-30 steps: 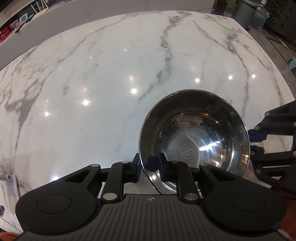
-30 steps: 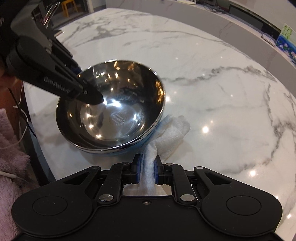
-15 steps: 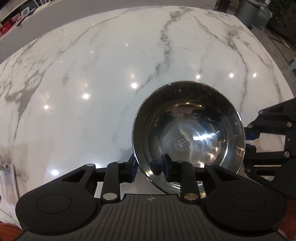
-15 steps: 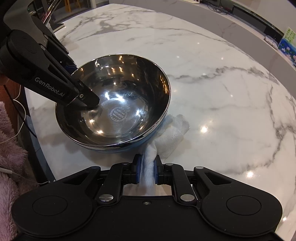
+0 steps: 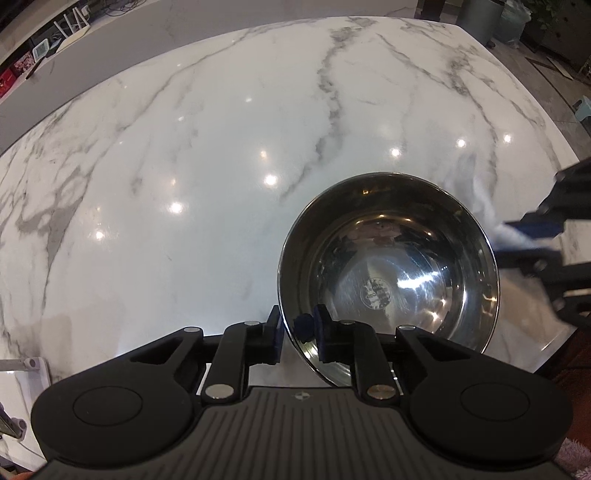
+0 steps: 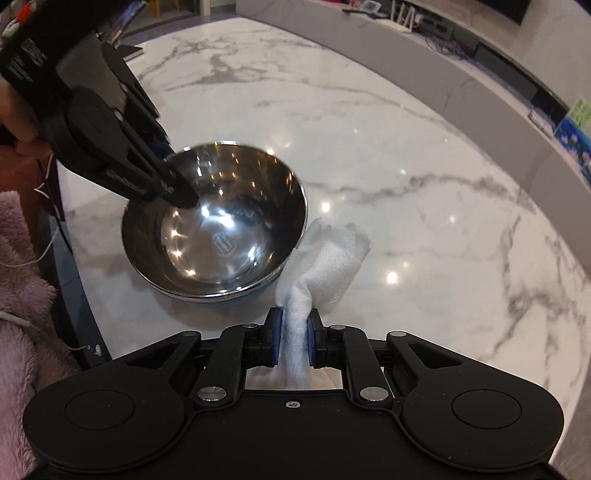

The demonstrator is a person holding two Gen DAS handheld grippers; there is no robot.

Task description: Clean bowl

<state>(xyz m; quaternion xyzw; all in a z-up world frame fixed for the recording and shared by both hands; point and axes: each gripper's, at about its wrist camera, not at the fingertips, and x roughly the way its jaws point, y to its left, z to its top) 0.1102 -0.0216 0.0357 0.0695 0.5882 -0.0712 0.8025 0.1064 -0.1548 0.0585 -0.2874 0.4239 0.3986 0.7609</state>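
A shiny steel bowl [image 5: 388,266] stands on the white marble table [image 5: 184,184], tilted a little. My left gripper [image 5: 298,334] is shut on the bowl's near rim, one finger inside and one outside. In the right wrist view the bowl [image 6: 221,236] sits at centre left with the left gripper [image 6: 177,192] clamped on its far-left rim. My right gripper [image 6: 293,339] is shut on a white cloth [image 6: 325,254], which hangs forward and lies beside the bowl's right side. The right gripper with the cloth [image 5: 509,232] shows blurred at the right edge of the left wrist view.
The table edge [image 6: 74,266] runs close to the bowl on the left, with pink fuzzy fabric [image 6: 22,295] beyond it. A grey counter [image 6: 461,74] curves behind the table. Bins [image 5: 480,18] stand on the floor past the far table edge.
The right gripper has pulled back and up with the cloth, away from the bowl's underside. The left gripper has stayed clamped on the rim and the bowl has shifted slightly.
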